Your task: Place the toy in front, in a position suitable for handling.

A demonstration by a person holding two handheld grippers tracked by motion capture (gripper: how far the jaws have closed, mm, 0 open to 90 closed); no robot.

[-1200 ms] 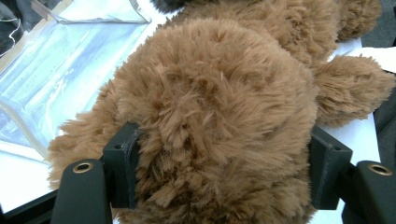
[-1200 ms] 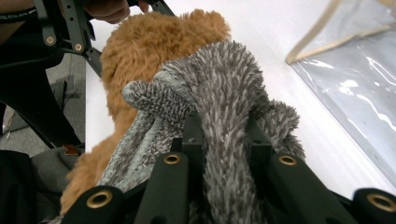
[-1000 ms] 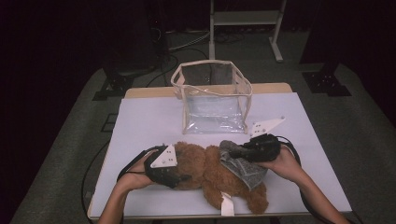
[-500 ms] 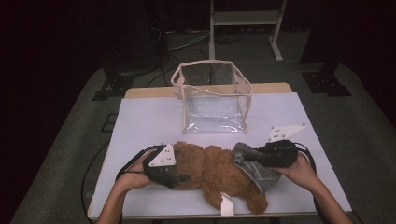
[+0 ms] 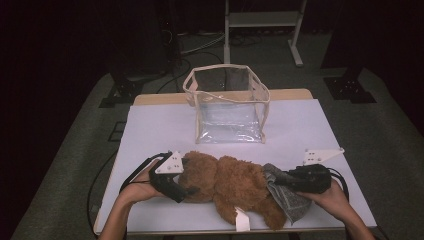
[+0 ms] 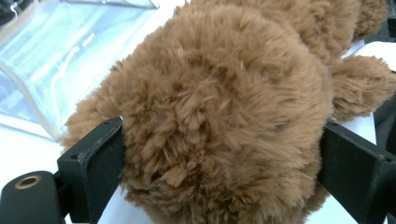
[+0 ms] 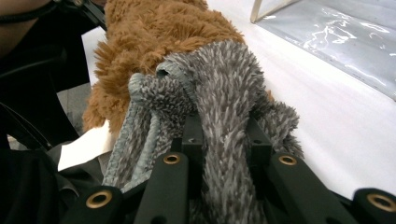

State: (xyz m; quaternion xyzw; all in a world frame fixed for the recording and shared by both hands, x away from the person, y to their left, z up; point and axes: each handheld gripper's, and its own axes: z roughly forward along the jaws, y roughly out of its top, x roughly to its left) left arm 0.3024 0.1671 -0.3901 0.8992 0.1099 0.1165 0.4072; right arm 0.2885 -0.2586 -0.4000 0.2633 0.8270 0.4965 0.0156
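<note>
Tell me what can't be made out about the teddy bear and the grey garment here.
- Teddy bear face: high view, turned away; left gripper view, fur blocks it.
- White tag print: high view, too small.
- Grey knitted garment lower part: right gripper view, behind the right claw.
- Left claw pads: left gripper view, fur hides whether they press.

This looks like a lab or studio set up for recording. 1 small table [image 5: 150, 120] under a white cover stands alone on grey carpet [image 5: 80, 165], with dark surroundings all round. Cables [image 5: 192, 42] trail over the floor behind it, beside black stand feet [image 5: 350, 90] and a grey metal frame [image 5: 260, 20].
</note>
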